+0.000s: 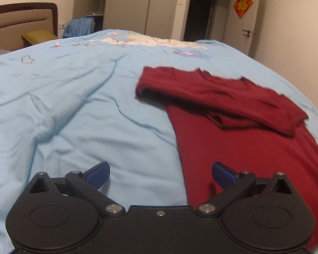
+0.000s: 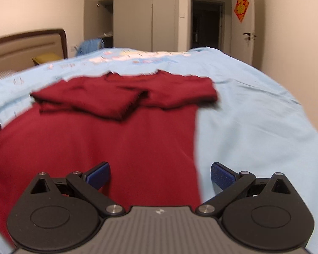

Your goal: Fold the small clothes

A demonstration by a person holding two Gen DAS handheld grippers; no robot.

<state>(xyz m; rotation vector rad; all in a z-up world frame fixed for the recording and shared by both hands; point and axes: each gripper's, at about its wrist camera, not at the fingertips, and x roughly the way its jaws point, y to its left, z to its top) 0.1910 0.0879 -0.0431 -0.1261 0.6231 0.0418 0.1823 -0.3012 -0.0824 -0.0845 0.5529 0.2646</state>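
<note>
The left gripper (image 1: 160, 174) hangs over the bed with its blue-padded fingers (image 1: 98, 174) spread wide and nothing between them. Ahead of its left finger lies only the wrinkled pale blue cotton quilt (image 1: 74, 105). The dark red soft jersey shirt (image 1: 254, 148) starts just beside the right finger, its long left side edge running away from that fingertip toward the far end of the bed.

In the right wrist view the same shirt (image 2: 116, 148) fills the space ahead of the left finger and between the two pads, while its right side edge runs forward just inside the right finger (image 2: 221, 174). The right gripper (image 2: 160, 174) also stands wide open and empty. Both sleeves are already laid across the chest, well ahead of the fingertips, so the body still seems to need folding in half.

The cloth looks light, limp and thin. It should drape and slide on itself when lifted, so each gripper would best pinch a bottom hem corner, the nearest cloth to the fingers, taking both layers at once. Motion blur hides the hem itself.

Beyond the fingertips stand a padded brown headboard (image 1: 21, 19), a blue garment heap (image 1: 80, 27), grey wardrobe doors (image 2: 142, 17) and a red door ornament (image 2: 241, 6). None of them blocks the fold, though the soft quilt could be caught in a low pinch.
</note>
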